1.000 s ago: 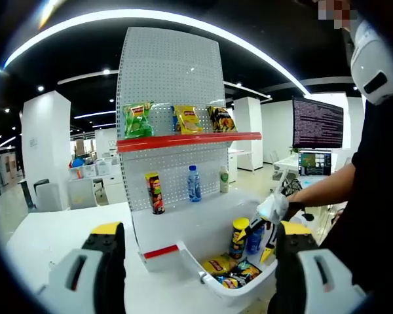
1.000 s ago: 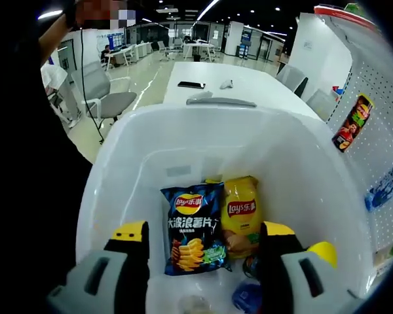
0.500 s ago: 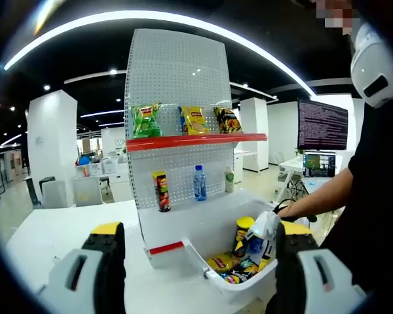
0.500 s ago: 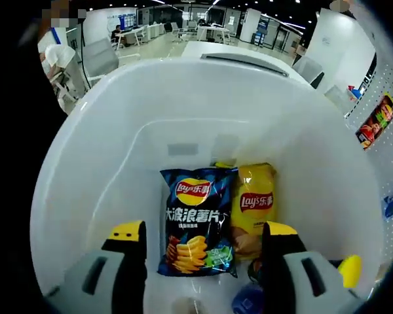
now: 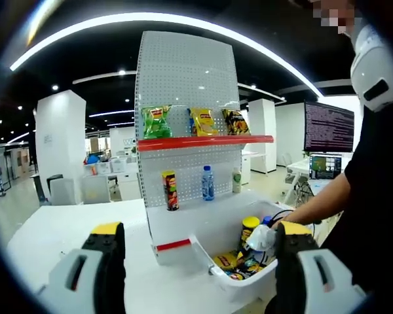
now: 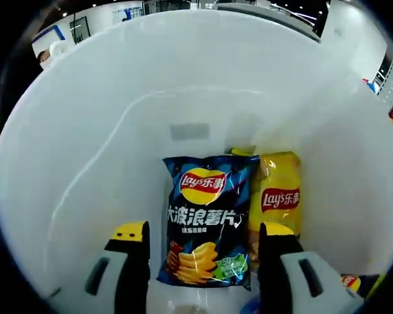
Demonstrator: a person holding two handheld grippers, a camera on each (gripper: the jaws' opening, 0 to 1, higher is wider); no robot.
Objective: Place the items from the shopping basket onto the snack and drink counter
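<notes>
A: Right hand-held gripper [image 6: 203, 239] inside the white plastic shopping basket [image 6: 85, 131], jaws spread to either side of the dark blue crinkled crisp bag [image 6: 209, 219], not touching it. Yellow crisp bag [image 6: 280, 196] lies just beside.

B: Handling?

A: Likely light, air-puffed, slick foil, brittle contents. Pinch a side edge or the top seam softly, not the belly.

B: Left hand-held gripper [image 5: 196, 245]?

A: Jaws apart, empty, over the white table [image 5: 59, 229], facing the white pegboard snack shelf with red ledge [image 5: 190, 140]
</notes>
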